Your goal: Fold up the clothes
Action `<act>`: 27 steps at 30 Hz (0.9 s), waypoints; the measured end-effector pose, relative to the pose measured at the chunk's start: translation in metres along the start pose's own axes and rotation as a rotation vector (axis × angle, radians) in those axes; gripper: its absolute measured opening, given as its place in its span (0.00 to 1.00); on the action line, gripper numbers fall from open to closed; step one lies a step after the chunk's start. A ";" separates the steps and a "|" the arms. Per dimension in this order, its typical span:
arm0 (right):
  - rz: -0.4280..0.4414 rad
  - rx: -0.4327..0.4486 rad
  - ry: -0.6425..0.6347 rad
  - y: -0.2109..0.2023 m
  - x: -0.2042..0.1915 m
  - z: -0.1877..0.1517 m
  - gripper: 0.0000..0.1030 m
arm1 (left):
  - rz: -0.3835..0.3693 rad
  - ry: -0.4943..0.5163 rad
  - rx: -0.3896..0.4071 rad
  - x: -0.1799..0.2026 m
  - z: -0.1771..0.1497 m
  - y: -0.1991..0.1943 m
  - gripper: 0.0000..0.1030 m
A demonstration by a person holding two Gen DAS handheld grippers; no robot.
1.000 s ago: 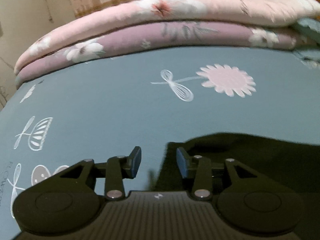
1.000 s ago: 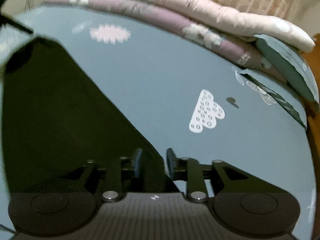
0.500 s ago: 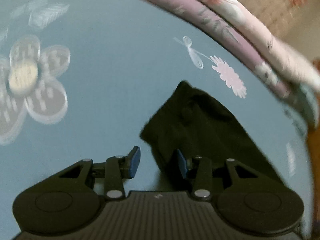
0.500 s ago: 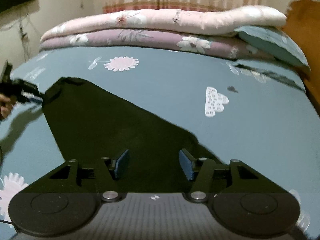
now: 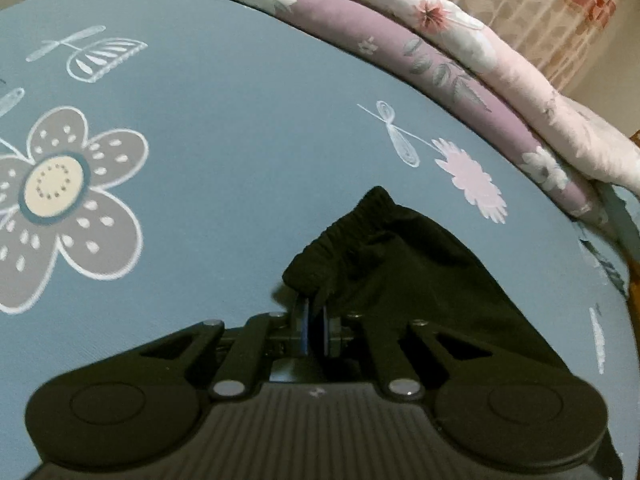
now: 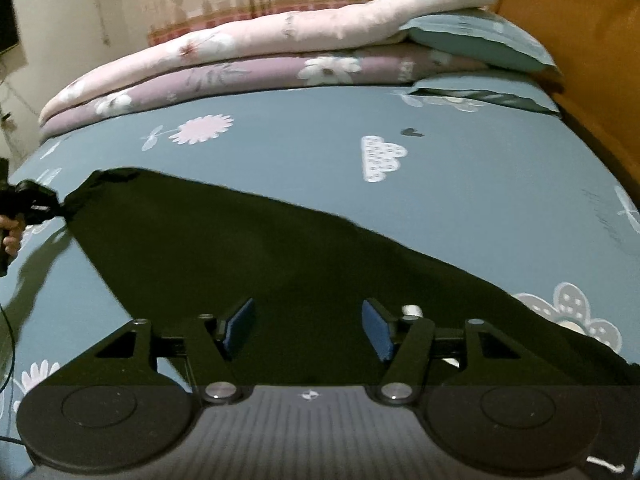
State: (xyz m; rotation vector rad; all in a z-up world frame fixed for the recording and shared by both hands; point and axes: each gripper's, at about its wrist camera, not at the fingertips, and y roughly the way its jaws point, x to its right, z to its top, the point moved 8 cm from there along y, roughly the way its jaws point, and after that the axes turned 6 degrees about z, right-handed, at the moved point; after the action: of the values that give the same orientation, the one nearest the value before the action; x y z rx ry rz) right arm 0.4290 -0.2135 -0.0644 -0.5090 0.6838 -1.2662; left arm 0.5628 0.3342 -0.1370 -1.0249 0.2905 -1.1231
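Pinching the black garment (image 5: 400, 272) at its elastic waistband, lower centre, the left gripper (image 5: 315, 330) anchors it; the right gripper (image 6: 308, 330), jaws opening above the cloth, grips nothing.

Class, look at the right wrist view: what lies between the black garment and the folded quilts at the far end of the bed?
Only bare blue bedsheet with a printed pink flower lies between the black garment and the folded quilts.

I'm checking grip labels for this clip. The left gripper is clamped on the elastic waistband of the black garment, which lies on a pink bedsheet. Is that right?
Not quite: the bedsheet is blue-grey with flower prints, as the left wrist view shows. The left gripper is indeed clamped on the black garment at its elastic waistband.
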 end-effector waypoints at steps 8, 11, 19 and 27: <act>-0.151 0.022 0.061 -0.031 0.063 -0.009 0.64 | 0.091 0.175 0.023 0.004 -0.006 -0.020 0.17; -0.231 0.029 0.082 -0.045 0.099 -0.012 0.64 | 0.143 0.261 0.039 0.009 -0.013 -0.036 0.15; -0.443 -0.007 0.199 -0.055 0.229 -0.034 0.64 | 0.167 0.415 0.055 0.046 -0.038 -0.066 0.19; -0.323 -0.093 0.071 -0.022 0.269 -0.042 0.64 | 0.050 0.555 0.007 0.119 -0.083 -0.065 0.23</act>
State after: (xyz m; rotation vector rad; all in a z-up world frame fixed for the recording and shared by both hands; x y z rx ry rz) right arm 0.4244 -0.4792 -0.1279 -0.6729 0.7425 -1.5652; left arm 0.5221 0.1858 -0.0963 -0.6778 0.7491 -1.3485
